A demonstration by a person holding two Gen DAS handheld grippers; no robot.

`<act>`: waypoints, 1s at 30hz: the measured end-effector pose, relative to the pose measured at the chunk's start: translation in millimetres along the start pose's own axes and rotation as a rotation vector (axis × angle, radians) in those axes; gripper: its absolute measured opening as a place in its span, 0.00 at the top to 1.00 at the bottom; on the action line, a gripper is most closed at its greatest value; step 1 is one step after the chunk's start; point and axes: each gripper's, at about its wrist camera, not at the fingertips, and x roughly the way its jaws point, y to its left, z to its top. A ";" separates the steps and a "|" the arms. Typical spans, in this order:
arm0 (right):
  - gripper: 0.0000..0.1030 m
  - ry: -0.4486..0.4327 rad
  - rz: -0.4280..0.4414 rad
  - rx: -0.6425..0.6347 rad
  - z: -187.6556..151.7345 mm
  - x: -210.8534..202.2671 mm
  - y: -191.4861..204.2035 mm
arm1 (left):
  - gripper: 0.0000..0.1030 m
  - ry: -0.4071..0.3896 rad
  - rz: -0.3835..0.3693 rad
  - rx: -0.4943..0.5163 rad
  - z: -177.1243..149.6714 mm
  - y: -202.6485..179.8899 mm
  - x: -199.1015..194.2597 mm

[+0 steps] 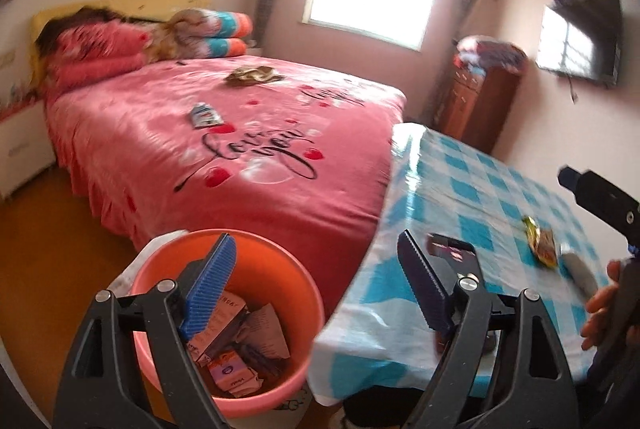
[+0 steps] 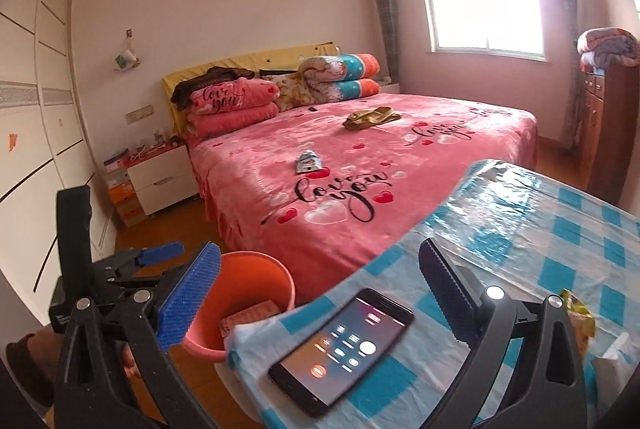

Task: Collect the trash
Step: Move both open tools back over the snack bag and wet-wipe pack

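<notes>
L gripper (image 1: 320, 269) spread, empty, over orange bin (image 1: 304, 293) w/ trash inside. R gripper (image 2: 320, 285) spread, empty. L view only: snack wrapper (image 1: 542, 245) on checked table (image 1: 480, 189). R view only: phone (image 2: 344, 349). Pink bed (image 2: 360, 189) behind.

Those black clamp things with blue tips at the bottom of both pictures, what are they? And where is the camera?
They are grabbing tools a person holds, one per hand, each with a small camera looking along its jaws. One picture comes from the left gripper, the other from the right gripper. Both stand open and hold nothing. Below the left one is a round orange plastic bucket with wrappers and paper already inside. On the blue-and-white checked tablecloth lie a black smartphone with a lit screen and a yellow snack wrapper. On the pink bed lie a small silver-blue packet and a crumpled gold wrapper.
</notes>
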 end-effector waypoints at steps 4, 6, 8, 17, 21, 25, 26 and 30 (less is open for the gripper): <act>0.05 -0.013 -0.015 0.040 -8.0 -11.5 -17.5 | 0.17 0.049 0.015 0.049 0.9 -22.5 2.5; 0.05 -0.012 -0.031 0.051 -12.6 -16.3 -25.0 | 0.16 0.076 -0.001 0.046 1.0 -28.4 5.0; 0.05 -0.010 -0.042 0.062 -16.9 -20.5 -29.9 | 0.16 0.092 -0.006 0.041 0.3 -32.5 6.4; 0.05 -0.001 -0.109 0.109 -33.4 -39.1 -59.4 | 0.16 0.135 -0.059 0.083 -0.8 -67.8 7.5; 0.05 -0.028 -0.148 0.129 -38.5 -53.0 -74.9 | 0.16 0.153 -0.093 0.106 -4.9 -86.0 10.7; 0.05 -0.040 -0.197 0.160 -43.3 -65.7 -95.9 | 0.16 0.181 -0.115 0.127 -7.8 -103.0 15.0; 0.05 -0.046 -0.216 0.163 -44.5 -69.1 -100.9 | 0.16 0.185 -0.120 0.129 -7.8 -107.0 15.5; 0.05 -0.051 -0.266 0.168 -47.6 -78.4 -115.9 | 0.16 0.207 -0.143 0.138 -6.1 -123.8 18.3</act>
